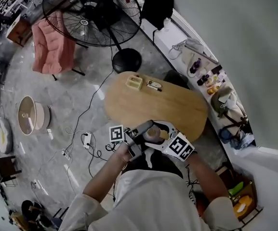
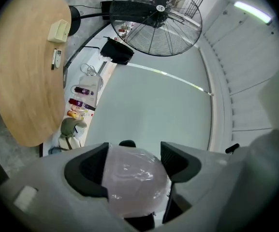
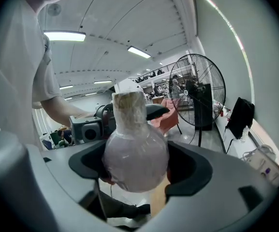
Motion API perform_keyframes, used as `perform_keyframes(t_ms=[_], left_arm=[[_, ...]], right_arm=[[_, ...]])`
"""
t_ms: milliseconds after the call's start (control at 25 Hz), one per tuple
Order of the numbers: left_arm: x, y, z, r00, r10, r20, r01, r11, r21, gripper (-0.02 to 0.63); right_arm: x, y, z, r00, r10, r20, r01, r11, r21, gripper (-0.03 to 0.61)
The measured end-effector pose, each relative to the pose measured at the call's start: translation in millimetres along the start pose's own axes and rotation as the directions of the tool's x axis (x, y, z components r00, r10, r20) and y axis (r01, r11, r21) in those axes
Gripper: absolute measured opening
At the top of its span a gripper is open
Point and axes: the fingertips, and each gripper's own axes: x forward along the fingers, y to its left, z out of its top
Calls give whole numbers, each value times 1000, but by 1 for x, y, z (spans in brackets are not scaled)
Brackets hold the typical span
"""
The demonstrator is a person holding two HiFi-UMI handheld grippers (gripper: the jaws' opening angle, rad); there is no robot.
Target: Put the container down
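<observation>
Bright, even indoor light; ceiling strip lamps (image 3: pixel 64 36) glow at ten o'clock in the right gripper view. Both gripper views bend hard toward black corners; glints dot the wrapped container (image 2: pixel 132 178).

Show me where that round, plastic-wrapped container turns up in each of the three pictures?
Head view: the container sits just below centre.
Left gripper view: bottom centre, between the jaws.
Right gripper view: centre, between the jaws, its neck pointing up.
Shared landmark: the big black fan, at top left in the head view, top centre in the left gripper view, and right of centre in the right gripper view.
</observation>
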Motion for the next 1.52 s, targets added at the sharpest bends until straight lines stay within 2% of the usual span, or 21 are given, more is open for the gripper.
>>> perform_keyframes(t_ms=[160, 360, 480, 800, 1080, 1520], left_arm=[[14, 18, 15, 997, 16, -74, -18, 1000, -24, 322], [24, 43, 36, 983, 35, -180, -45, 998, -51, 322], [29, 63, 54, 976, 53, -211, -70, 995, -76, 322], [35, 136, 105, 962, 120, -246, -144, 986, -81, 325], [52, 216, 135, 951, 161, -262, -192, 976, -98, 327], [71, 339, 168, 943, 203, -265, -247, 958, -144, 331]], right_arm=[[7, -24, -11, 998, -54, -22, 55, 998, 37, 380], [23, -52, -28, 989, -143, -32, 145, 986, 80, 380], [37, -73, -43, 984, -174, -38, 177, 977, 117, 380], [76, -125, -96, 980, -190, -50, 196, 964, 180, 380], [95, -171, -166, 973, -223, -58, 230, 940, 251, 380], [118, -230, -277, 960, -271, -66, 278, 910, 307, 380]])
